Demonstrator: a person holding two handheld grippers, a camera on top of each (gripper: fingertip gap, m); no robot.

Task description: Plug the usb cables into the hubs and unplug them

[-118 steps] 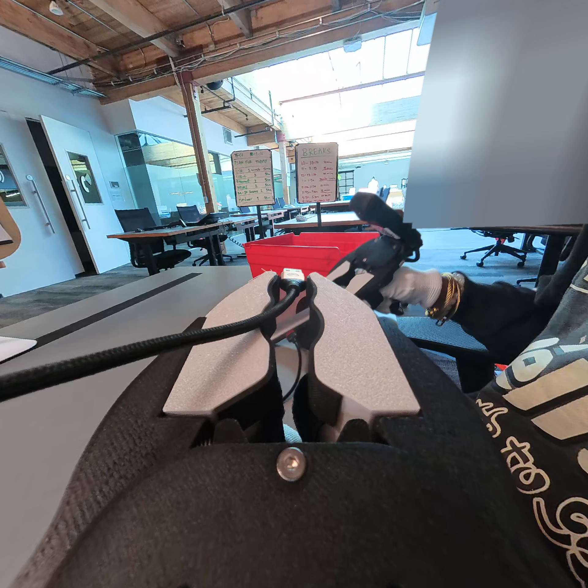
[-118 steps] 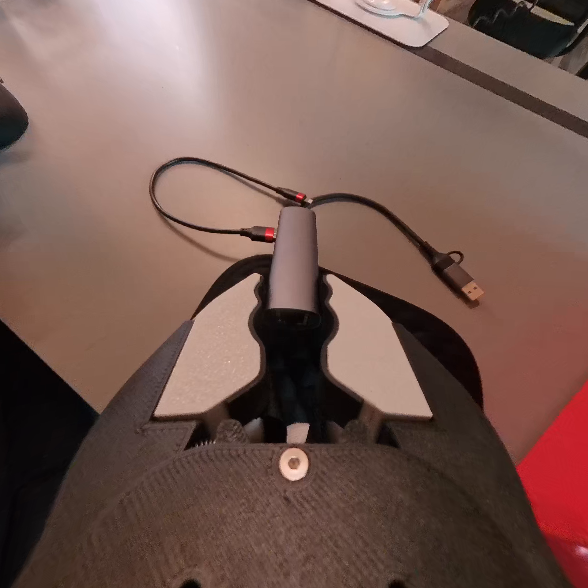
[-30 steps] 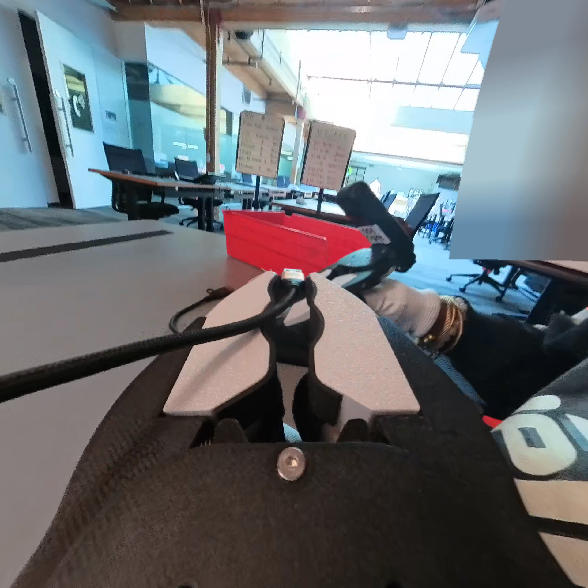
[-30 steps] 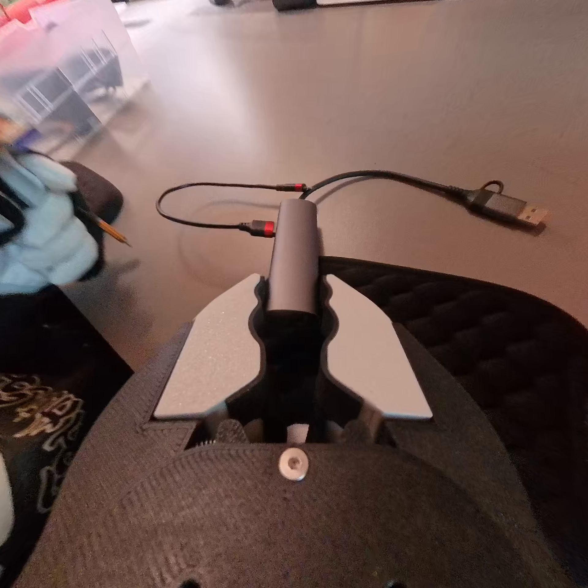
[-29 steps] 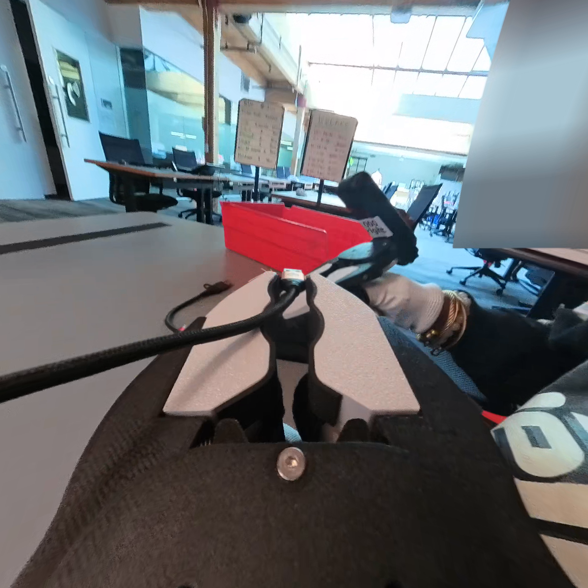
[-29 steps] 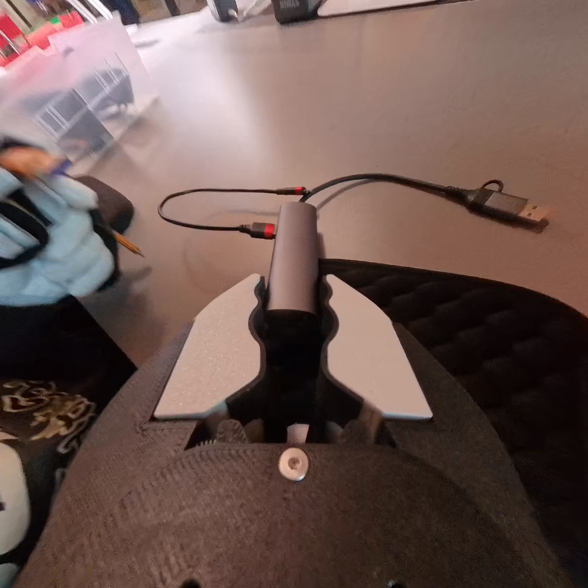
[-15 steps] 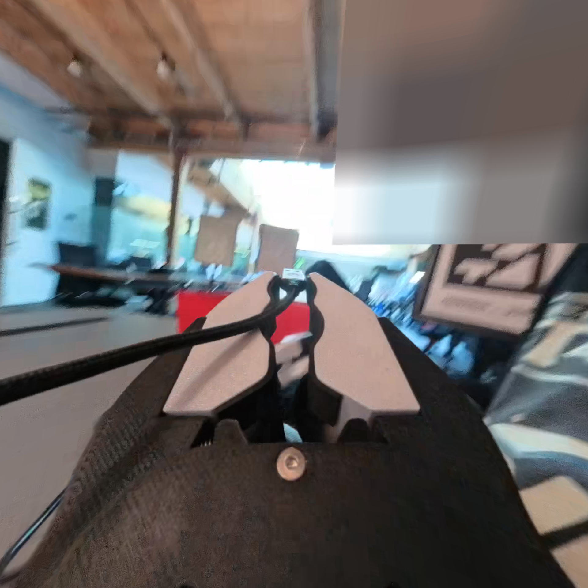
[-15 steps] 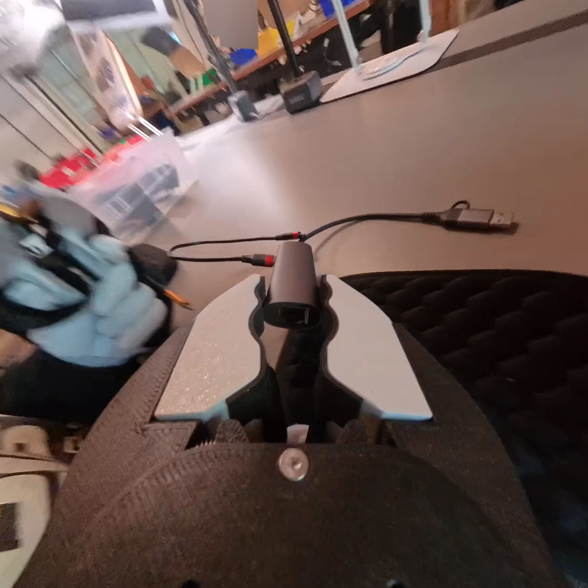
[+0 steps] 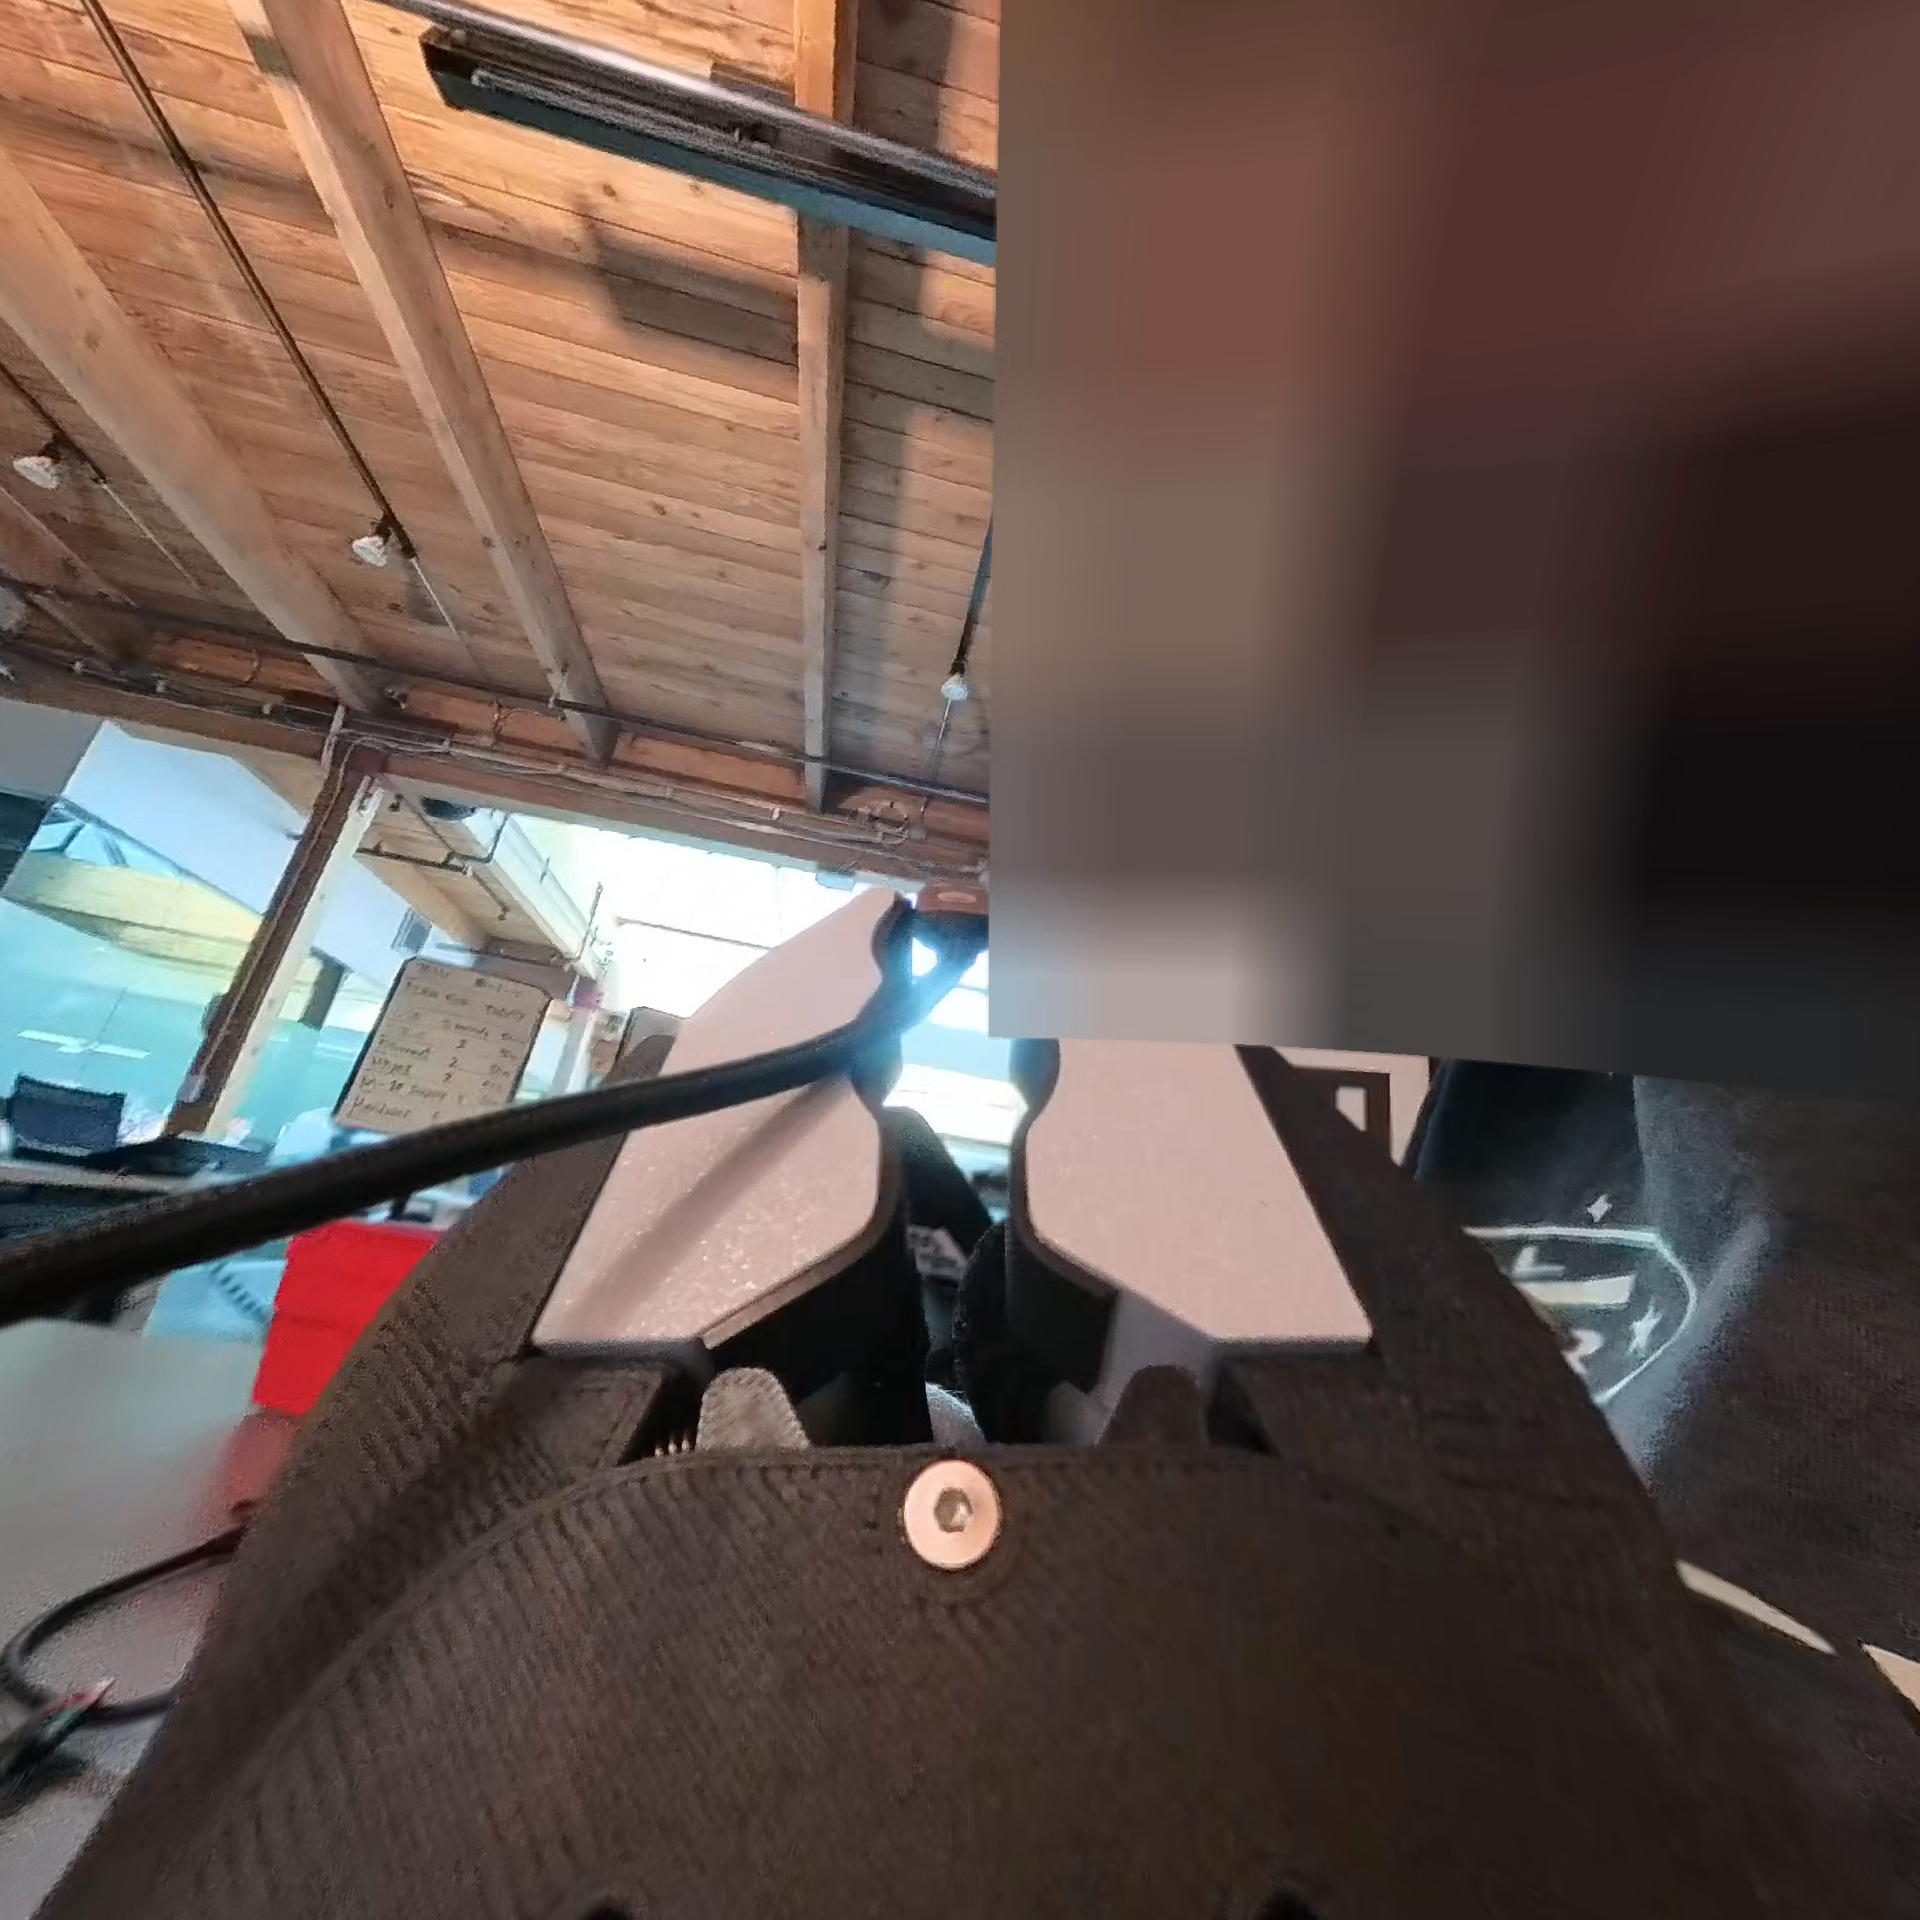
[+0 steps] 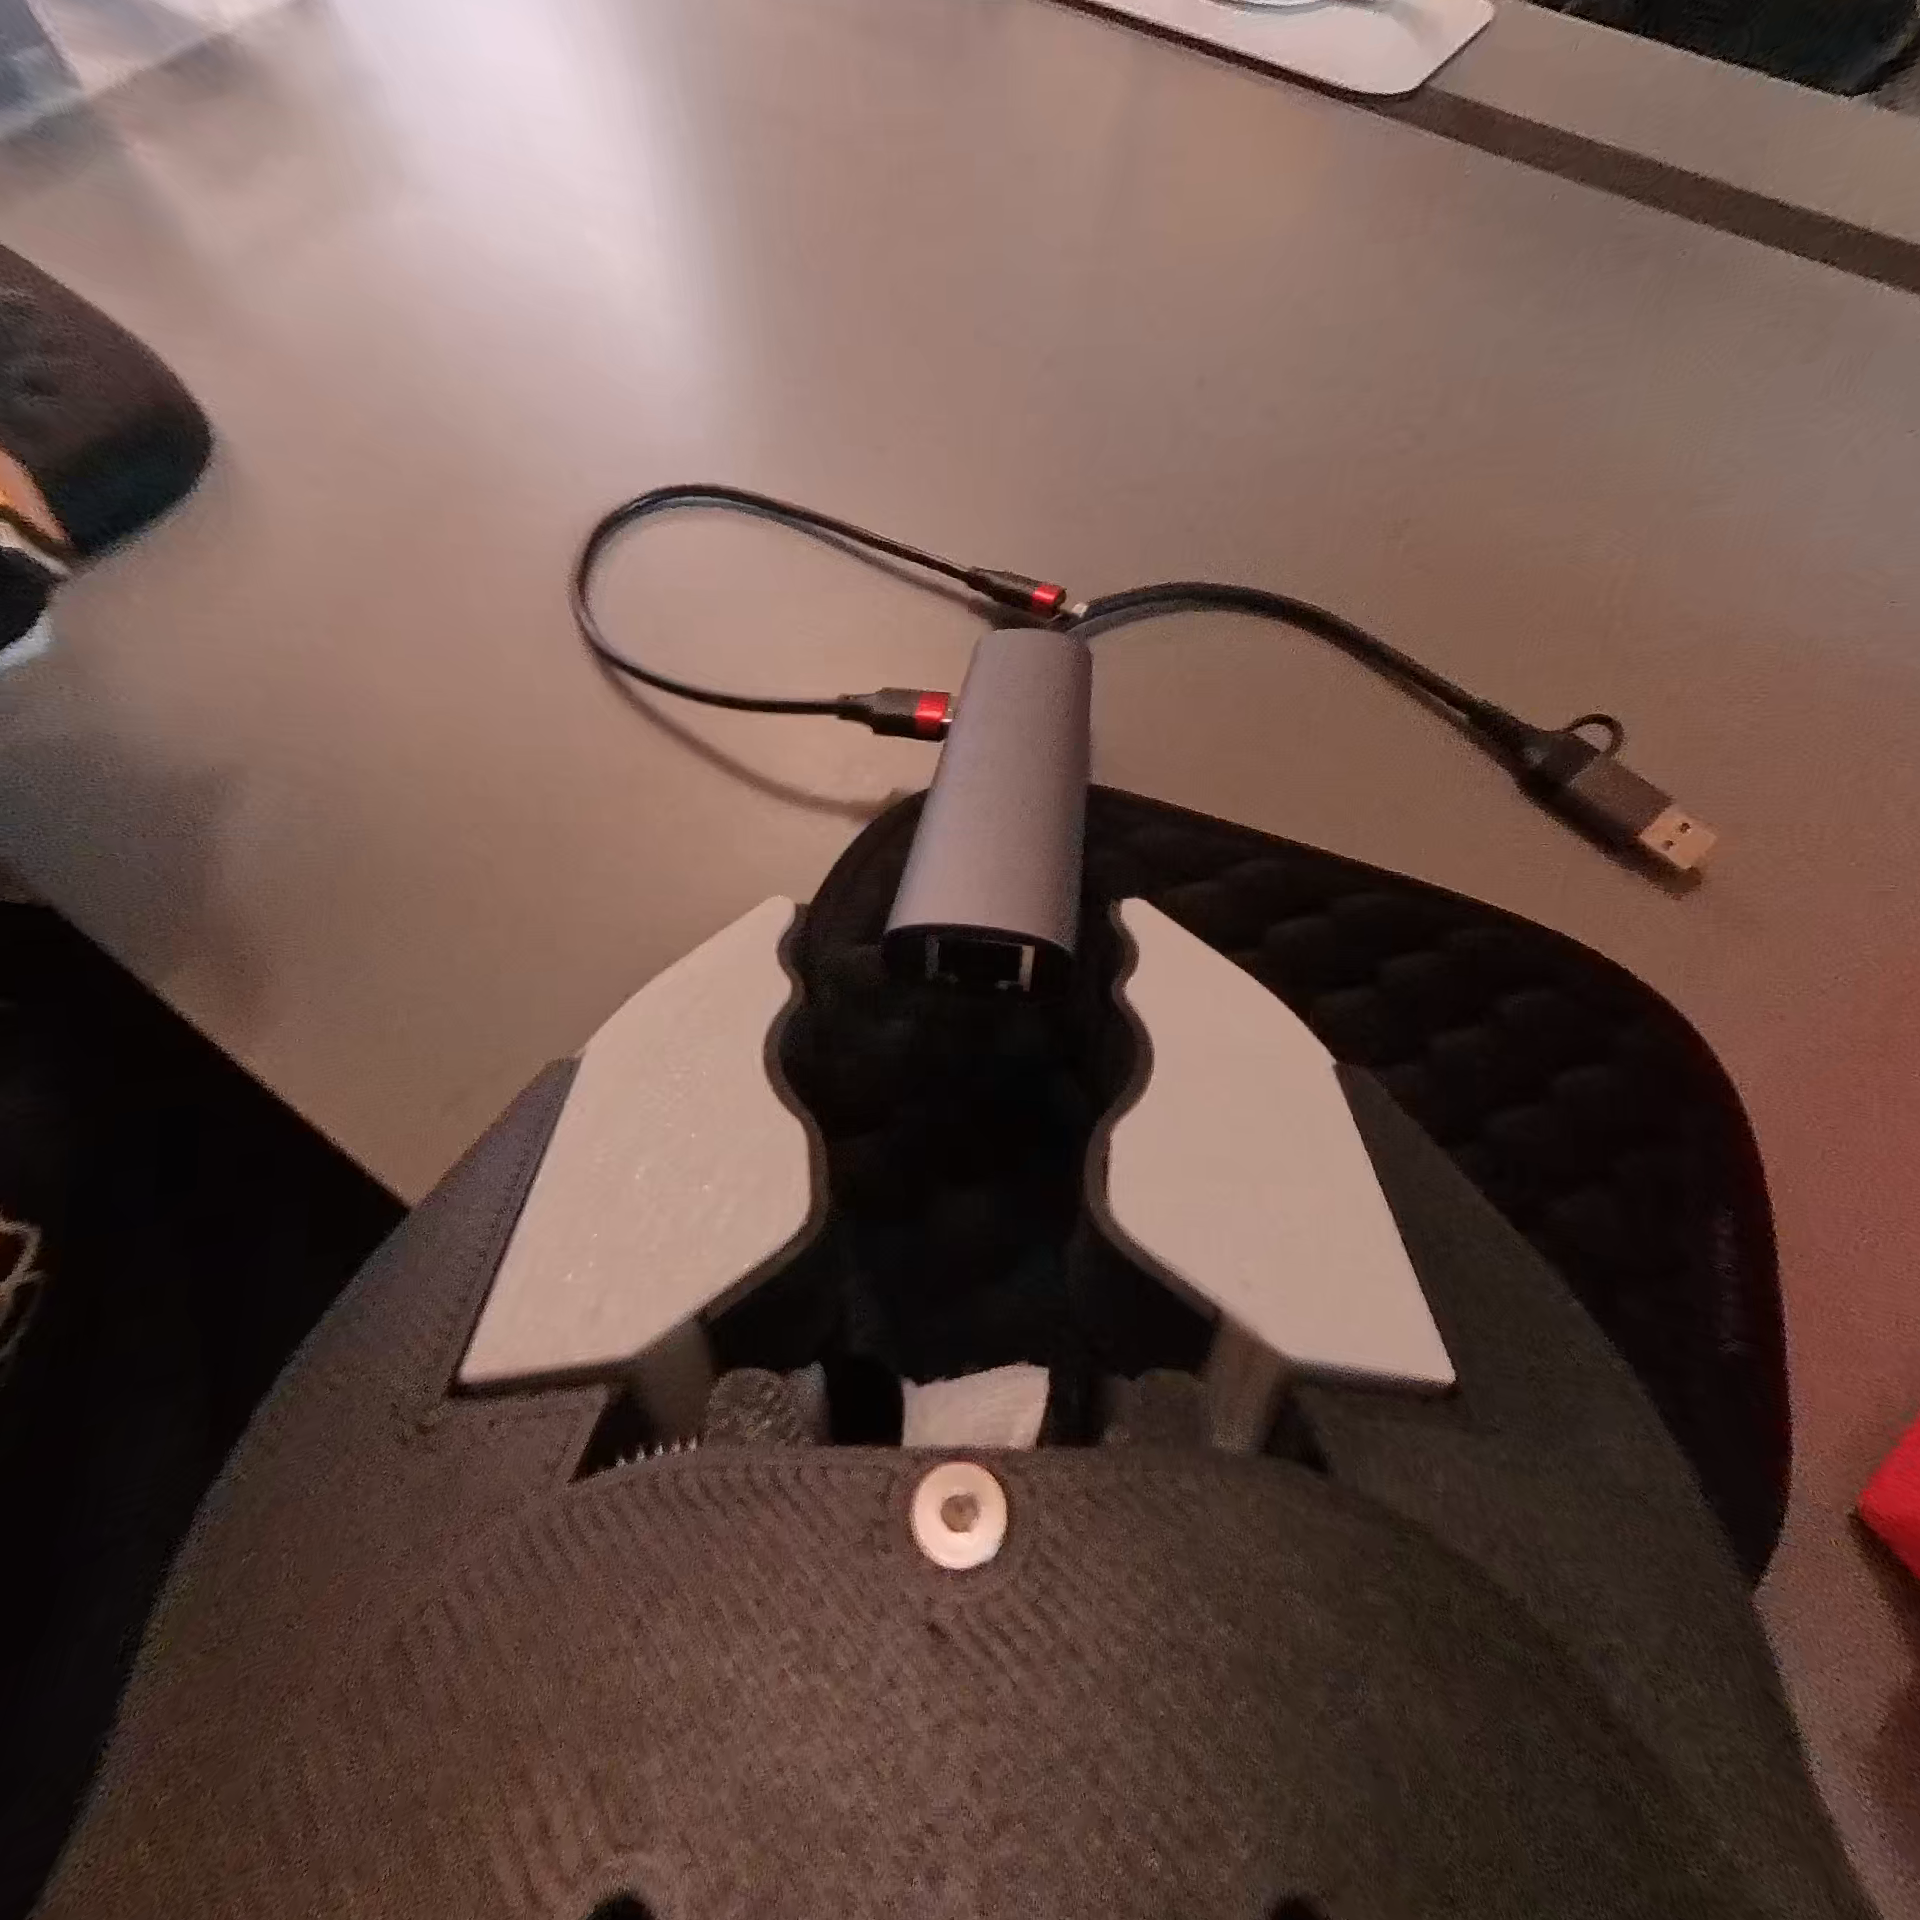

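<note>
My left gripper (image 9: 951, 940) points up at the ceiling and is shut on the plug (image 9: 948, 896) of a thick braided black USB cable (image 9: 520, 1143) that trails off to the left. A blur patch hides its right fingertip. My right gripper (image 10: 956, 920) is open above the grey table (image 10: 1039, 312). The grey hub (image 10: 1013, 769) lies between its fingertips with a gap on each side. A thin black cable (image 10: 644, 665) has one red-ringed plug (image 10: 920, 712) in the hub's left side and its other plug (image 10: 1029, 594) loose. The hub's own lead ends in a USB plug (image 10: 1600, 805).
A black quilted pad (image 10: 1455, 1039) lies under the right gripper at the table's near edge. A red bin (image 9: 343, 1309) stands on the table and shows as a corner in the right wrist view (image 10: 1896, 1527). A white mat (image 10: 1299, 31) lies far back. A dark object (image 10: 94, 416) sits at the left. Spacing between my two grippers at the tips: around 25 centimetres.
My right gripper's fingers have spread and let go of the hub, and its view has dropped back toward the table. My left gripper has tilted up toward the ceiling, still holding the cable plug.
</note>
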